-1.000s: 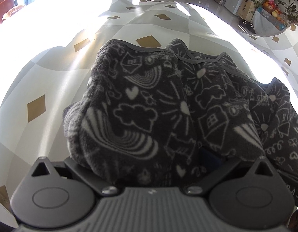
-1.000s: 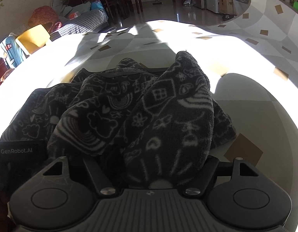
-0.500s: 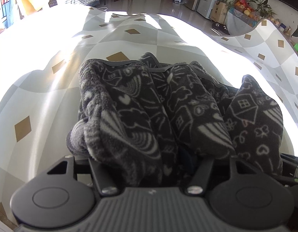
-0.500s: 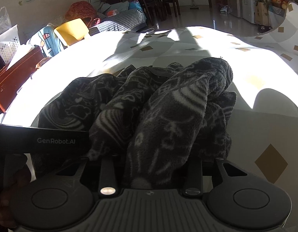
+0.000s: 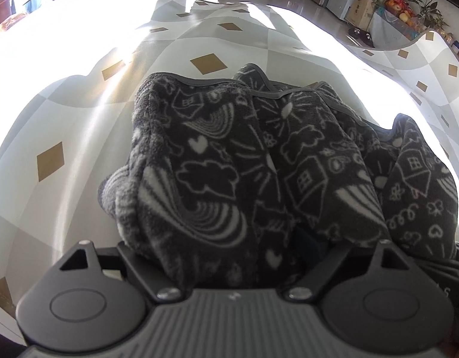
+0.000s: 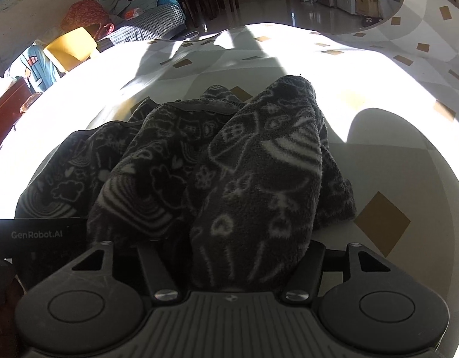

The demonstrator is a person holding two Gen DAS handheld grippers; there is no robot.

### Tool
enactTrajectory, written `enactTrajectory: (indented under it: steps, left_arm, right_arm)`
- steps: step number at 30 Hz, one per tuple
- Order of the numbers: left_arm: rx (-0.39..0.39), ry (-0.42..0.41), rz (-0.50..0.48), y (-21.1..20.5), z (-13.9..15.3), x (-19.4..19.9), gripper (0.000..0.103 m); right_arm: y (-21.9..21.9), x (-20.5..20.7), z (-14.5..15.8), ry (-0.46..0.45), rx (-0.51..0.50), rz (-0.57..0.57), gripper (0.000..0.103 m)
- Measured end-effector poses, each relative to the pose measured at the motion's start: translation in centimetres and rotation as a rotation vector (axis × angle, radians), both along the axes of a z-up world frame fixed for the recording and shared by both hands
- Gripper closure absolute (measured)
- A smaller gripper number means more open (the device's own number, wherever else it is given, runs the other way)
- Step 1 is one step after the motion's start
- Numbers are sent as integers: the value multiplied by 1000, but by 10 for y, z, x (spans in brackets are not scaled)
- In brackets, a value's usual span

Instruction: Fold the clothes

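Note:
A dark grey fleece garment [image 5: 229, 173] with white doodle prints lies bunched on the patterned table cover [image 5: 80, 113]. It drapes over my left gripper [image 5: 238, 256] and hides its fingers; the gripper seems shut on a fold of it. In the right wrist view the same garment [image 6: 259, 179] is bunched over my right gripper [image 6: 238, 262], which seems shut on another fold, fingers hidden. The left gripper's body [image 6: 41, 232] sits close on the left of the right one.
The table cover is white and grey with tan diamonds [image 6: 381, 223], partly in bright sun. Beyond the far edge are chairs, a yellow seat [image 6: 71, 47] and a sofa [image 6: 145, 29]. Plants and boxes [image 5: 378, 6] stand at the back right.
Both grippers keep their hold on the fleece. The views swung and the bunches shifted; the two grippers stay close side by side.

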State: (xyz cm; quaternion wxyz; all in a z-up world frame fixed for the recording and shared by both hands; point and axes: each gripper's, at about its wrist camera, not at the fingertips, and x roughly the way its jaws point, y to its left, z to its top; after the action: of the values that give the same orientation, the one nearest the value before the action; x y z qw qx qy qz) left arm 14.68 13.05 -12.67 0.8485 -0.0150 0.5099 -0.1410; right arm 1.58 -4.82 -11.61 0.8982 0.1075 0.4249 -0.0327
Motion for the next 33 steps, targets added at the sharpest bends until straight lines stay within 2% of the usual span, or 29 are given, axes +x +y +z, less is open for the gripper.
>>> enactTrajectory:
  steps: [5, 9, 14, 16, 21, 23, 25, 26, 27, 29, 33]
  left_arm:
    - [20, 6, 23, 1, -3, 6, 5]
    - [13, 26, 57, 4, -6, 12, 2]
    - [25, 22, 61, 3, -8, 16, 0]
    - [35, 18, 59, 1, -9, 16, 0]
    - [60, -5, 54, -6, -10, 16, 0]
    - [63, -14, 46, -10, -10, 15, 0]
    - [61, -23, 33, -13, -10, 15, 4]
    - [55, -34, 10, -17, -9, 14, 12]
    - [48, -46, -18, -21, -8, 12, 17]
    - [30, -58, -52, -27, -6, 9, 35]
    - [-6, -64, -70, -25, -3, 5, 42]
  right_arm:
    - [1, -1, 6, -12, -91, -38, 43]
    - [-3, 1, 8, -6, -134, -79, 40]
    - [-16, 6, 2, 5, -78, -146, 34]
    - [-23, 7, -4, 11, -27, -177, 26]
    - [-17, 9, -9, -25, -53, -161, 22]
    - [-12, 10, -10, -39, -59, -126, 28]
    - [-6, 12, -10, -55, -53, -77, 48]
    - [-3, 13, -10, -63, -50, -53, 55]
    - [0, 13, -10, -72, -46, -28, 58]
    - [5, 15, -11, -87, -39, 20, 63]
    - [9, 12, -11, -80, 35, 77, 65]
